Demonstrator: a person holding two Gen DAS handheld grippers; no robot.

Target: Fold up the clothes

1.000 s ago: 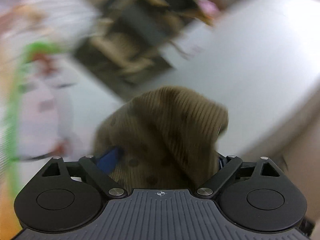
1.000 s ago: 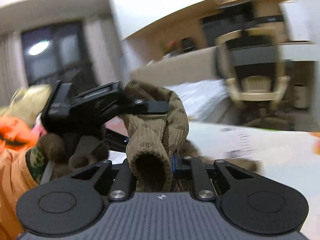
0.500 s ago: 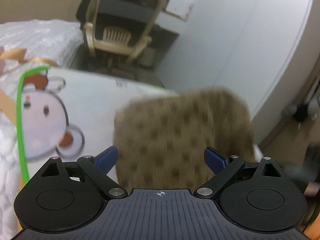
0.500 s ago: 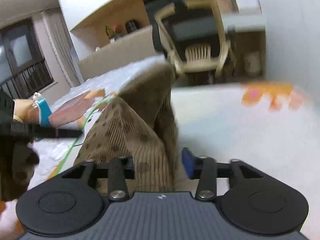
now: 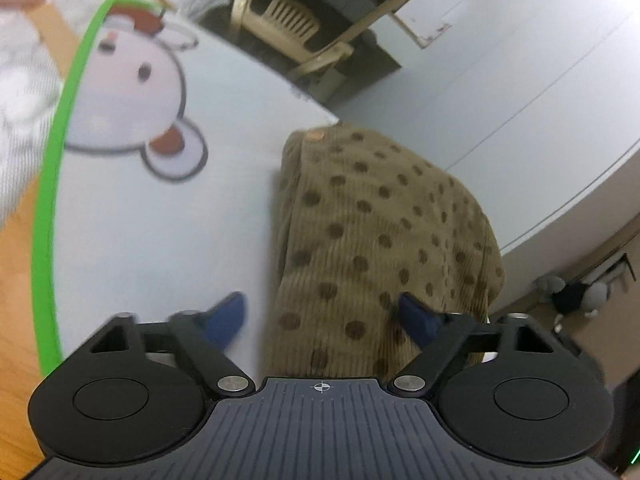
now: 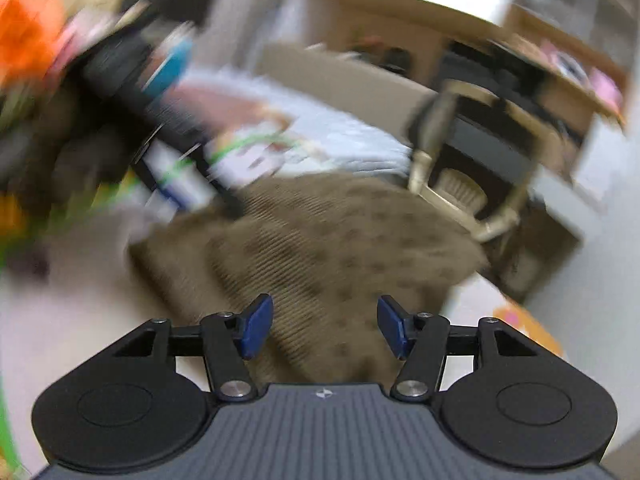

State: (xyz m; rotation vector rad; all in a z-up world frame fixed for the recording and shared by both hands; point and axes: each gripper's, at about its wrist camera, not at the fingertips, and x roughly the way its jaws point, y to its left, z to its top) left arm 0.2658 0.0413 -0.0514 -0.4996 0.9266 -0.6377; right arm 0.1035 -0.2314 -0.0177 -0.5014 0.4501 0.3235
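A slip off the edge is judged the chief risk: the folded brown ribbed garment with darker dots lies at the centre right of the left wrist view, close to the far corner of the white printed mat with a green border line, and a careless push could send it over towards the beige plastic chair seen in the upper middle. The fold could also be dragged open if a fingertip catches the ribbed cloth. The left gripper is spread wide, nothing held, its right blue pad resting against the cloth and its left pad over bare mat. The right gripper is likewise parted and empty above the garment, which fills the middle of that blurred view. The cloth appears soft, thick and doubled over, with one small coppery button at its far end.
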